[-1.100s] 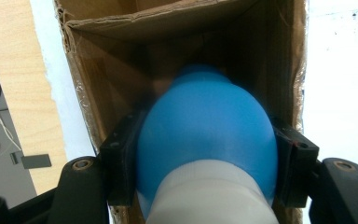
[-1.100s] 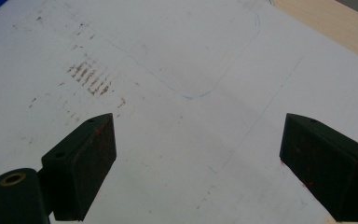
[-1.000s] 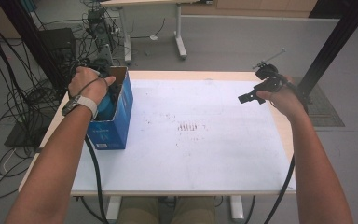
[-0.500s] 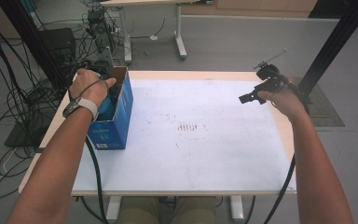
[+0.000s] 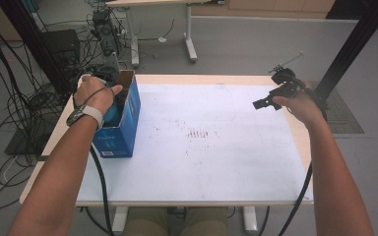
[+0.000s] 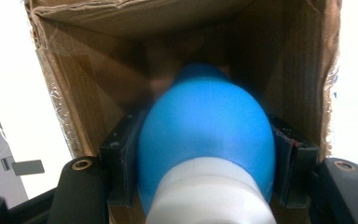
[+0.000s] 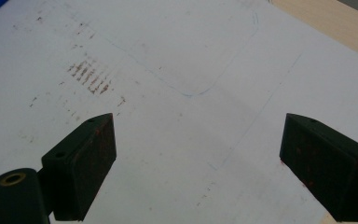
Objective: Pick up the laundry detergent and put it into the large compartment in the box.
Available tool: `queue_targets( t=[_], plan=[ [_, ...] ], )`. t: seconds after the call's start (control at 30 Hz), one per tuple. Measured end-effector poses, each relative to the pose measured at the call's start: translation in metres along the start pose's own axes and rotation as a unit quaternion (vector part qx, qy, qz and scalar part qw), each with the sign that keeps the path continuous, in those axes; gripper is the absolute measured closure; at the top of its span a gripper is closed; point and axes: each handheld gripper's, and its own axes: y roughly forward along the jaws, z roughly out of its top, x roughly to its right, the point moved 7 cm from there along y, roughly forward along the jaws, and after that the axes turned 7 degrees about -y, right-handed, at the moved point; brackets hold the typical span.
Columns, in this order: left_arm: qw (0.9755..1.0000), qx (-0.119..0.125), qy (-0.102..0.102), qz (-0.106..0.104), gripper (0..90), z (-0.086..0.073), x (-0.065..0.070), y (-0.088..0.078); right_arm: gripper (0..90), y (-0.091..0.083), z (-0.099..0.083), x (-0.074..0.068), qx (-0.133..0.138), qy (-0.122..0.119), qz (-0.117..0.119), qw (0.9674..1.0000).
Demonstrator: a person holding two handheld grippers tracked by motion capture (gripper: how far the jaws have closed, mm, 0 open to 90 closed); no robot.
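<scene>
your left gripper (image 6: 205,186) is down inside the open top of the blue cardboard box (image 5: 128,129), and its two black jaws are clamped on either flank of a blue, egg-shaped object with a white base (image 6: 205,154); i can't tell exactly what it is. the white end sits nearest the gripper body and the rounded blue end points away from it, down toward the bottom of the box, so the object's long axis runs along the gripper's own line and along the depth of the box. the brown inner walls (image 6: 88,88) stand close on both sides of the jaws. that is what the coming move turns on, as i judge it: whether you set it down or draw it out, travel straight along that axis, since any sideways tilt would bring a jaw against a wall. the box stands at the left edge of the table (image 5: 226,162), under your left hand (image 5: 96,93). your right gripper (image 5: 270,101) is held well across the table from the box, jaws spread wide with nothing between them, above the bare white surface.
</scene>
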Motion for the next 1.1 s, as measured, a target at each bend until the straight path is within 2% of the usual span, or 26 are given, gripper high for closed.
queue_targets(
  t=[1.1],
  plan=[
    [0.9999,-0.001,0.006,-0.011,37.3,0.0027,-0.0037,0.0013,10.8,-0.0007,-0.0011,0.0006,0.000,0.002,-0.001,1.0000]
  ],
)
